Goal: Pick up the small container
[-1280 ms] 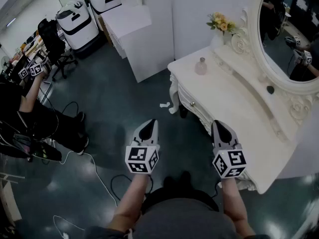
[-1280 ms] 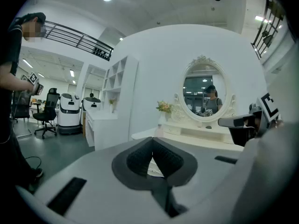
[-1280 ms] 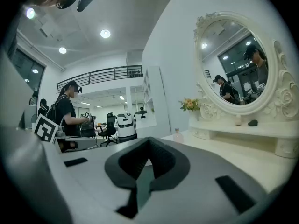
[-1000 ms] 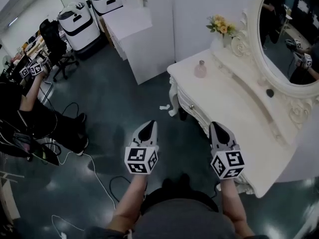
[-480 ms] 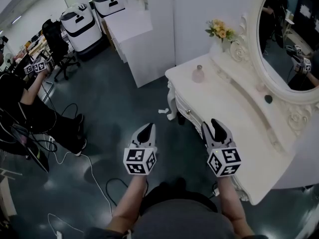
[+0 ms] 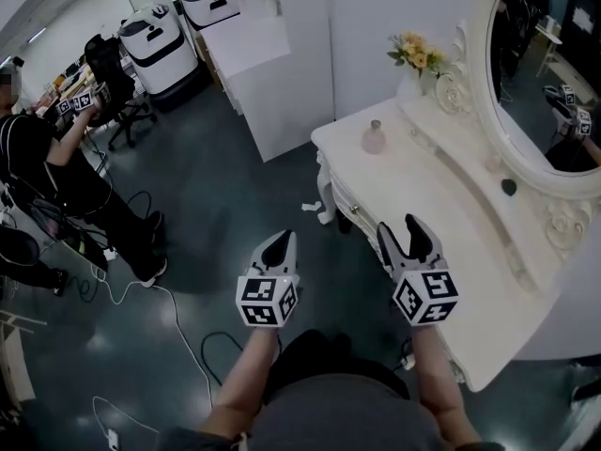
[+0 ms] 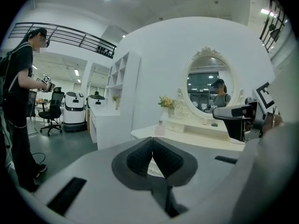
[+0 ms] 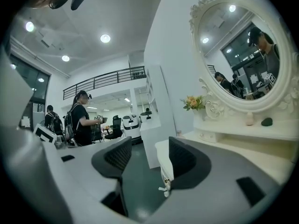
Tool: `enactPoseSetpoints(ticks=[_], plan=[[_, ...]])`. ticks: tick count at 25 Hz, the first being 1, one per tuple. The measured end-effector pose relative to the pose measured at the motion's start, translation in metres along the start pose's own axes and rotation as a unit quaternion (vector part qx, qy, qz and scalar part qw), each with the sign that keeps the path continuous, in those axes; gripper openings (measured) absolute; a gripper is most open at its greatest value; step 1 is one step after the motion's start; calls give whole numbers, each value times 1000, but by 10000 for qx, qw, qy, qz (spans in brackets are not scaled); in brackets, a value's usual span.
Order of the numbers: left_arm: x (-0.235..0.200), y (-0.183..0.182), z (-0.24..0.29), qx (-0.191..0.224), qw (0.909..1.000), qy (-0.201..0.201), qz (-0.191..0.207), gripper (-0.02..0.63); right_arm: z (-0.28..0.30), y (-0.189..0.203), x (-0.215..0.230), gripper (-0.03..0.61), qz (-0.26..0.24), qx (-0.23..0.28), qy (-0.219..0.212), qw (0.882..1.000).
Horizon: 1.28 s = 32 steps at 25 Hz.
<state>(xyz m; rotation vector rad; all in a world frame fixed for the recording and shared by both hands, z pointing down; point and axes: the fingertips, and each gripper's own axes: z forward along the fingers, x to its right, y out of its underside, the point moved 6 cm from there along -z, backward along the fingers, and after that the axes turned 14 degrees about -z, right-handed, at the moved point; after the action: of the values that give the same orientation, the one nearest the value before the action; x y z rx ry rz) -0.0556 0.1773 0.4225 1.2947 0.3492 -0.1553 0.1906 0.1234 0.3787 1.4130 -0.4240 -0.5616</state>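
A small dark green container [image 6: 508, 187] sits on the raised shelf of the white dressing table [image 6: 441, 205], under the oval mirror [image 6: 545, 54]; in the right gripper view the container [image 8: 266, 122] shows far right. A pale pink bottle [image 6: 374, 137] stands at the table's far corner. My right gripper [image 6: 402, 234] hovers over the table's near edge; its jaws are opening, with nothing between them [image 8: 149, 160]. My left gripper [image 6: 276, 249] hangs over the floor to the left of the table, shut and empty [image 7: 152, 153].
A vase of flowers [image 6: 415, 53] stands by the mirror. White cabinets [image 6: 268, 64] and two white machines [image 6: 160, 45] are at the back. A person [image 6: 56, 172] stands at the left with an office chair [image 6: 108, 83] behind and cables [image 6: 178, 332] on the floor.
The right gripper's jaws have gone from shut to spread apart. Both grippers stay at about the same place. The person at the left has risen and shifted.
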Motion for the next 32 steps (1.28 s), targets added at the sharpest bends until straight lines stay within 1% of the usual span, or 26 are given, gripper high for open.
enactPoseSetpoints(ticks=[7,14,20,32], plan=[[4,-5,5,49,10000,-24,29,6,6,-3,6,284,47,4,4,10000],[-1,-6,25,-34,10000,-33,23,6,26,0,18,319,94,-2,53,9999],[-16,-12,51,-100,9999,30,-13,6,56,1,22,347,141,-92,76,9998],[-55,-26,135,-410,9988,195,-180,6,139,14,42,356,230,-495,291,9981]])
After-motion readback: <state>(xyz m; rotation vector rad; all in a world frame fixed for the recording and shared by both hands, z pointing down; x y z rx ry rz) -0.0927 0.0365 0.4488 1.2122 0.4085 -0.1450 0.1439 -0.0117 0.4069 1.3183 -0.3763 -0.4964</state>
